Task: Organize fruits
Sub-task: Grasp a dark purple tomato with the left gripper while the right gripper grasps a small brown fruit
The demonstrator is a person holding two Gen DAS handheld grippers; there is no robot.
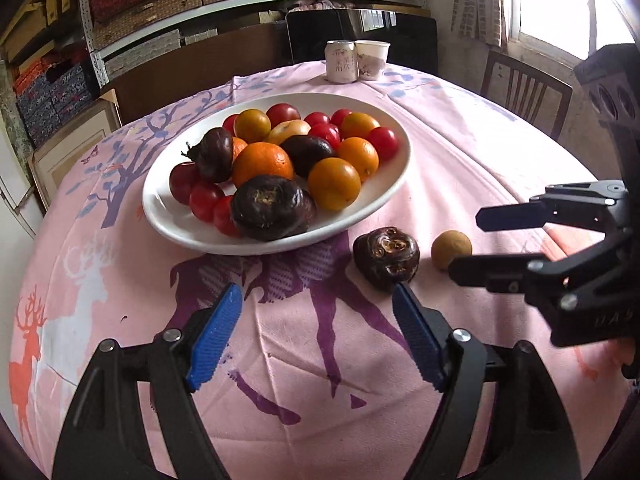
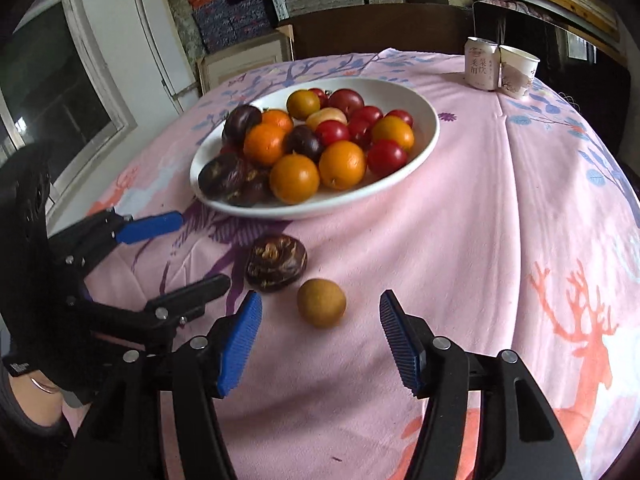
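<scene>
Jaws of left gripper [image 1: 316, 336] and right gripper [image 2: 320, 340] gape empty; wrinkled dark fruit [image 1: 386, 258] beside smooth tan fruit [image 2: 321, 303].

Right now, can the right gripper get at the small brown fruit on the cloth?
Probably yes. The right gripper is open, and the small brown fruit lies on the cloth just ahead of its fingers, apart from the dark fruit, with nothing between.

Glossy ceramic plate [image 1: 160, 204], matt printed cloth tablecloth [image 1: 304, 380], wrinkled dark fruit [image 1: 386, 258]
</scene>
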